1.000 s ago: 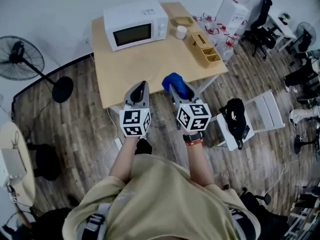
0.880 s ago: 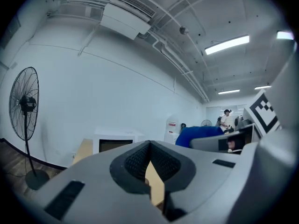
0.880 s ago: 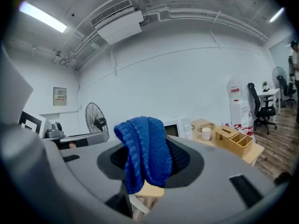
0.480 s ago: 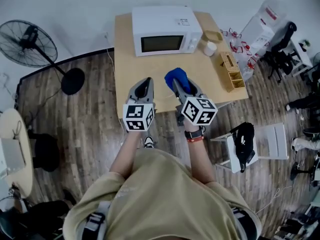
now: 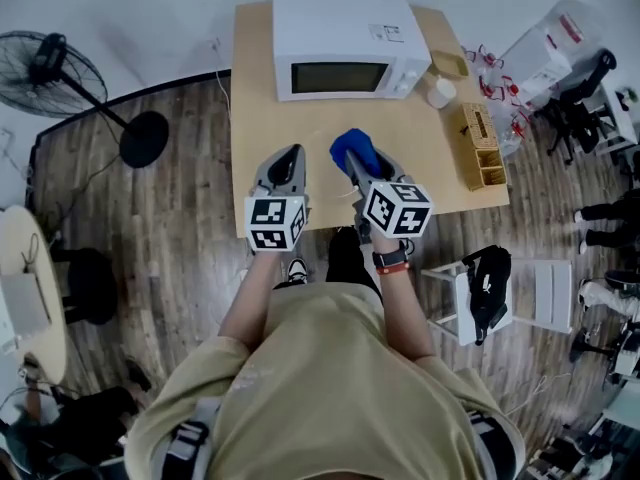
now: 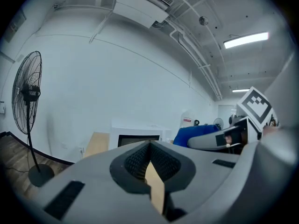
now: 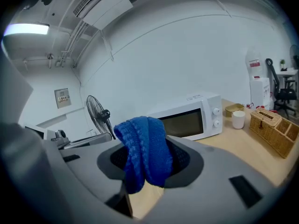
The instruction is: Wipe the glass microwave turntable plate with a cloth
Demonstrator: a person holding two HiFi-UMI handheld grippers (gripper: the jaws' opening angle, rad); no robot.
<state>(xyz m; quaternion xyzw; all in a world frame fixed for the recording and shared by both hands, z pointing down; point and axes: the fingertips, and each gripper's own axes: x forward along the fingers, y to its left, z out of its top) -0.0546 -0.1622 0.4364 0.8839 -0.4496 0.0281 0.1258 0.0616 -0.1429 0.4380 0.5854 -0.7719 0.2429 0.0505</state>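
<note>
A white microwave (image 5: 345, 45) stands shut at the back of the wooden table (image 5: 270, 118); it also shows in the right gripper view as the microwave (image 7: 187, 118). No glass turntable plate is visible. My right gripper (image 5: 352, 158) is shut on a blue knitted cloth (image 5: 354, 151), which bulges from the jaws as the cloth (image 7: 142, 150). My left gripper (image 5: 286, 160) hovers beside it over the table's near part, jaws closed together with nothing between them (image 6: 150, 160).
A wicker box (image 5: 477, 146), a white cup (image 5: 438, 92) and a small tray (image 5: 450, 64) sit on the table's right side. A standing fan (image 5: 60, 78) is on the floor at left. A white chair with a black bag (image 5: 487, 288) stands right of me.
I have stepped closer and squared up to the table; the microwave now lies straight ahead. Both grippers kept their pose, the cloth still held.
</note>
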